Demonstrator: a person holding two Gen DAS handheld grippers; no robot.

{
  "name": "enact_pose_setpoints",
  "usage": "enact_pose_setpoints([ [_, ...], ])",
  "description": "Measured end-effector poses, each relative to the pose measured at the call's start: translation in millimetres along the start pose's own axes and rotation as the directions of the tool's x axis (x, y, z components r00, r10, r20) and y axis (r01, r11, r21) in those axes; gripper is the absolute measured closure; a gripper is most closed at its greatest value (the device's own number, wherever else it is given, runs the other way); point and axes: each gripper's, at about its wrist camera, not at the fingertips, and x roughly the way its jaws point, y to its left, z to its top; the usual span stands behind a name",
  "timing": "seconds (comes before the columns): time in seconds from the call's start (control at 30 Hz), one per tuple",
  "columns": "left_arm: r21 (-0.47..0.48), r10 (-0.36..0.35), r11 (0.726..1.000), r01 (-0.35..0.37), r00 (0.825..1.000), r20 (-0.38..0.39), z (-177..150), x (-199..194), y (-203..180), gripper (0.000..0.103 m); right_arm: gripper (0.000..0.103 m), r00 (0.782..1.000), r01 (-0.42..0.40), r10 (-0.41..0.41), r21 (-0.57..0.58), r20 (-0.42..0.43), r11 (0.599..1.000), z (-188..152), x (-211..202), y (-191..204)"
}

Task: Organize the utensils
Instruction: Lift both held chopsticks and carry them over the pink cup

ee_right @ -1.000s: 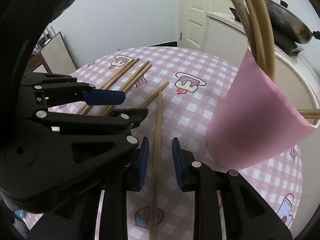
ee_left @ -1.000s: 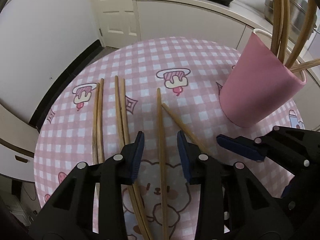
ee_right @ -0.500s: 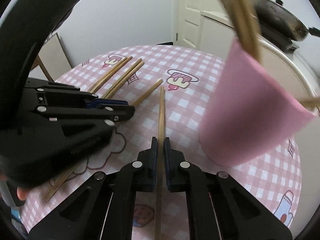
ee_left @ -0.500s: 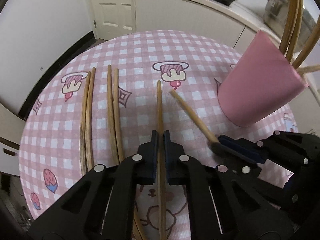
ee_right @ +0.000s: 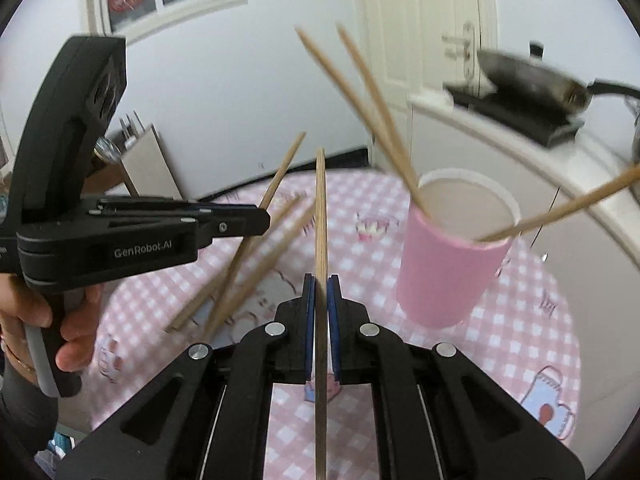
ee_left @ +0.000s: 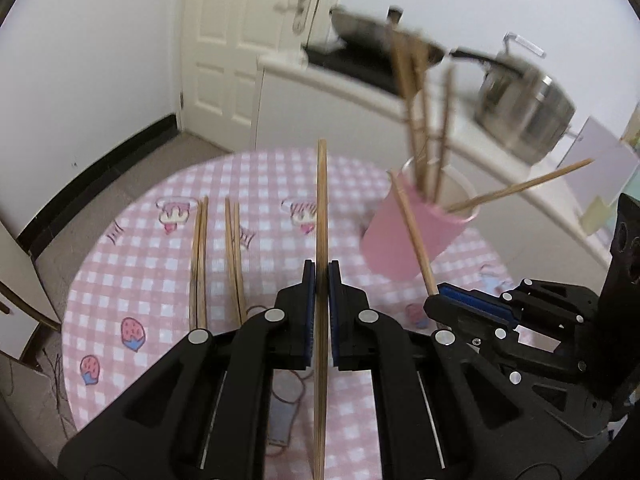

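A single wooden chopstick (ee_left: 321,216) is clamped between the blue pads of the left gripper (ee_left: 321,280), its shaft pointing forward and raised above the pink checked tablecloth (ee_left: 132,280). A second chopstick (ee_right: 320,224) is pinched the same way by the right gripper (ee_right: 321,284), its jaws closed tight on the shaft. In the left wrist view that second stick is seen crossing in front of the pink cup (ee_left: 412,236), with the right gripper just below and to the right of the cup. In the right wrist view the left gripper is seen well to the left of the cup, gripped by a bare hand (ee_right: 60,320).

The pink cup stands on the cloth near the table's far right edge, and several chopsticks (ee_left: 420,128) are already leaned inside it, with one slanted far out over the rim to the right. To the left of the cup, well apart from it, two pairs of chopsticks (ee_left: 218,256) are left lying flat on the cloth, side by side and roughly parallel.

Behind the cup a white counter (ee_left: 340,104) is seen, with a dark pan (ee_left: 360,32) and a steel pot (ee_left: 524,112) set on it; a white door (ee_left: 240,40) is seen further left of the cup.
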Motion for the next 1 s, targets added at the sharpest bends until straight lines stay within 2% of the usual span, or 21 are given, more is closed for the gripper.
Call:
enact_pose_setpoints([
  [0.13, 0.019, -0.03, 0.999, 0.028, 0.995, 0.093, 2.6, -30.2, -18.8, 0.097, 0.098, 0.997, 0.003, -0.002, -0.013, 0.083, 1.0, 7.9, -29.2, 4.9],
  [0.23, 0.045, -0.055, 0.998, 0.048, 0.983, 0.175, 5.1, -52.4, -34.3, 0.097, 0.098, 0.99, 0.013, -0.01, -0.019, 0.138, 1.0, 10.9, -52.6, 2.7],
  [0.3, 0.059, -0.067, 0.997, 0.054, 0.968, 0.241, 8.5, -66.3, -43.0, 0.097, 0.098, 0.983, 0.025, -0.021, -0.019, 0.183, 0.999, 15.9, -65.7, 1.5],
  [0.43, 0.068, -0.091, 0.995, 0.073, 0.942, 0.324, 19.3, -82.7, -58.0, 0.097, 0.098, 0.963, 0.06, -0.056, -0.007, 0.264, 0.998, 26.6, -87.3, -6.2],
  [0.53, 0.065, -0.117, 0.993, 0.1, 0.915, 0.385, 27.4, -93.1, -66.0, 0.097, 0.098, 0.934, 0.103, -0.101, 0.011, 0.343, 0.995, 36.9, -105.3, -16.2],
  [0.7, 0.056, -0.151, 0.988, 0.141, 0.875, 0.461, 41.3, -108.0, -75.1, 0.097, 0.098, 0.888, 0.114, -0.131, 0.065, 0.442, 0.991, 49.9, -130.8, -37.9],
  [0.87, 0.033, -0.158, 0.986, 0.166, 0.833, 0.53, 58.2, -112.2, -88.4, 0.097, 0.098, 0.854, 0.111, -0.148, 0.104, 0.499, 0.988, 64.3, -124.3, -47.5],
  [0.93, 0.033, -0.149, 0.987, 0.158, 0.814, 0.562, 60.3, -109.5, -95.5, 0.097, 0.098, 0.829, 0.145, -0.184, 0.114, 0.528, 0.983, 65.9, -119.2, -47.0],
  [1.0, 0.029, -0.128, 0.99, 0.138, 0.79, 0.6, 59.1, -107.0, -100.5, 0.097, 0.098, 0.785, 0.201, -0.233, 0.12, 0.574, 0.972, 64.9, -114.1, -44.8],
])
